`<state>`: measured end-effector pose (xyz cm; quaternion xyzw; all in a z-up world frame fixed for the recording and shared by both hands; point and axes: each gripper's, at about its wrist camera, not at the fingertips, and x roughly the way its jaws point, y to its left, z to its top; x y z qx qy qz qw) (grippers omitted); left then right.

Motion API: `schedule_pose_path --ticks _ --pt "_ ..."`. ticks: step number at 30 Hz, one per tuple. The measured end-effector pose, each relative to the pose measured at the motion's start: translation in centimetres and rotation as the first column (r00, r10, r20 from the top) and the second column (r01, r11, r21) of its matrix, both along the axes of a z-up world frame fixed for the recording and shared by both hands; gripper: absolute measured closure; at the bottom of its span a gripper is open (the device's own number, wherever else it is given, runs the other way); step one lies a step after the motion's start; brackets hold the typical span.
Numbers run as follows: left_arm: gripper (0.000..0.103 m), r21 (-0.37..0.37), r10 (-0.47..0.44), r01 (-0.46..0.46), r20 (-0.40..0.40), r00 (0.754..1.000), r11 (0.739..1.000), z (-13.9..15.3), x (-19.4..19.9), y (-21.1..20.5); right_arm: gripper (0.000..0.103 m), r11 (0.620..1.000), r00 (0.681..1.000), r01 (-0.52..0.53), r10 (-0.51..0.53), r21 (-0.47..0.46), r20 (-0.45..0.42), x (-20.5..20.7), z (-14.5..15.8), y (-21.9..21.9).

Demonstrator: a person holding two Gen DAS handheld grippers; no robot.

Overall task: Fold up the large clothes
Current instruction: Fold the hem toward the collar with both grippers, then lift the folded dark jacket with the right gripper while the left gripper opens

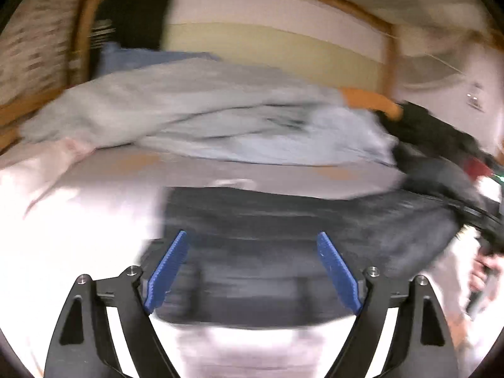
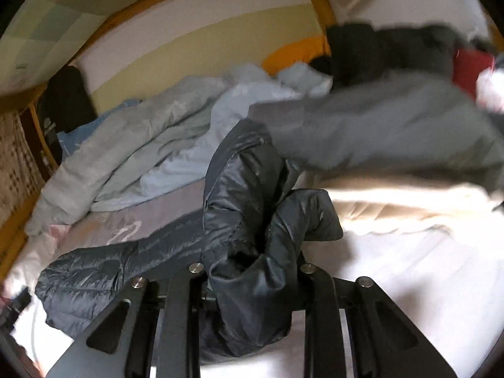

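Fingers first: my left gripper (image 1: 253, 252) has its two blue pads (image 1: 167, 271) spread wide with nothing pinched, and the dark puffer jacket (image 1: 283, 236) lies flat on the bed just beyond and below them, blurred. My right gripper (image 2: 252, 271) is drawn in on a bunched fold of that same jacket (image 2: 245, 208); the padded cloth stands up between the fingers and hides the pads, so the grip reads from the cloth being gathered and lifted there.

One jacket, one white sheet (image 2: 393, 267) beneath it.

Only the right view shows the quilting, the sleeve trailing away to the left, and a grey blurred garment (image 2: 393, 126) sweeping across the right. Only the left view shows the person's hand (image 1: 485, 267) at the right edge.

Farther back, both views show a heap of pale grey and light blue bedding (image 1: 189, 107), an orange cushion (image 1: 368, 99), then the wooden bed frame (image 1: 389, 53).
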<state>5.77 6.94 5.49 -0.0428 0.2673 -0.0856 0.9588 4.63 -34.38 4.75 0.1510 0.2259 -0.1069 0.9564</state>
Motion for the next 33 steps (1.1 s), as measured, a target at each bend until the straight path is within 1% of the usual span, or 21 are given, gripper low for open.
schedule_pose_path --ticks 1,2,4,6,8,9,10,11,13,14,15,17,20,22,25,28,31,33 --pt "0.019 -0.001 0.06 -0.06 -0.032 0.998 0.998 -0.4 0.5 1.4 0.077 0.999 1.0 0.001 -0.001 -0.032 0.0 -0.4 0.4 0.5" --pt "0.019 -0.017 0.086 -0.087 -0.059 0.995 0.996 -0.9 0.8 2.7 0.077 0.998 1.0 -0.014 0.014 -0.063 -0.01 -0.4 0.6 1.1" --pt "0.019 -0.066 0.1 -0.109 -0.13 0.986 0.992 -2.2 1.8 4.9 0.077 0.994 1.0 -0.01 0.007 -0.112 -0.025 -0.3 1.1 2.1" --pt "0.019 -0.112 0.106 -0.13 -0.198 0.975 0.985 -3.7 2.7 6.6 0.077 0.991 1.0 -0.002 -0.002 -0.132 -0.03 -0.1 1.3 2.7" --pt "0.019 -0.151 0.079 -0.122 -0.261 0.962 0.981 -5.5 3.7 7.4 0.076 0.992 1.0 0.007 -0.01 -0.124 -0.03 -0.5 1.7 3.1" --pt "0.019 -0.184 0.029 -0.087 -0.297 0.955 0.979 -6.5 4.2 7.4 0.076 0.994 1.0 0.01 -0.013 -0.112 -0.027 -0.6 1.9 3.3" --pt "0.019 -0.228 -0.041 -0.038 -0.333 0.942 0.973 -7.5 4.9 7.2 0.076 0.995 1.0 0.011 -0.012 -0.103 -0.019 -0.6 2.1 3.6" --pt "0.019 -0.246 -0.062 -0.027 -0.347 0.936 0.969 -7.9 4.6 7.3 0.076 0.995 1.0 0.012 -0.013 -0.1 -0.007 -0.7 2.4 3.9" --pt "0.02 -0.235 -0.044 -0.037 -0.329 0.943 0.971 -8.1 4.5 7.0 0.075 0.991 1.0 0.028 -0.027 -0.127 0.014 -0.7 3.2 5.0" --pt "0.027 -0.227 -0.046 -0.027 -0.312 0.949 0.973 -8.0 4.4 6.8 0.074 0.986 0.999 0.038 -0.033 -0.161 0.031 -0.8 3.7 6.0" --pt "0.039 -0.223 -0.047 -0.021 -0.298 0.953 0.974 -7.7 4.2 6.6 0.074 0.982 0.999 0.037 -0.029 -0.186 0.044 -1.0 4.0 6.7" --pt "0.052 -0.227 -0.05 -0.014 -0.276 0.96 0.974 -7.1 3.8 6.5 0.073 0.972 0.997 0.024 -0.007 -0.234 0.075 -1.4 4.8 8.5" --pt "0.059 -0.185 -0.028 -0.015 -0.231 0.972 0.983 -6.6 2.9 6.1 0.072 0.96 0.992 0.004 0.032 -0.281 0.124 -1.8 6.1 11.6" --pt "0.06 -0.171 -0.026 -0.013 -0.221 0.975 0.985 -6.4 2.8 6.1 0.071 0.94 0.988 0.012 0.043 -0.341 0.151 -2.0 6.9 14.2" --pt "0.06 -0.196 -0.032 -0.011 -0.214 0.976 0.981 -6.0 2.9 6.5 0.071 0.88 0.983 0.056 0.034 -0.471 0.18 -2.0 6.9 18.6" --pt "0.06 -0.203 -0.031 -0.012 -0.209 0.977 0.979 -5.9 2.8 6.6 0.071 0.831 0.979 0.048 0.071 -0.553 0.191 -2.1 6.5 22.6" --pt "0.06 -0.194 -0.027 -0.012 -0.198 0.98 0.981 -5.5 2.7 6.6 0.07 0.795 0.974 0.023 0.117 -0.606 0.191 -2.1 6.0 26.1" --pt "0.06 -0.186 -0.017 -0.019 -0.189 0.982 0.982 -5.2 2.5 6.5 0.07 0.785 0.97 -0.006 0.156 -0.619 0.188 -2.1 5.7 28.1"
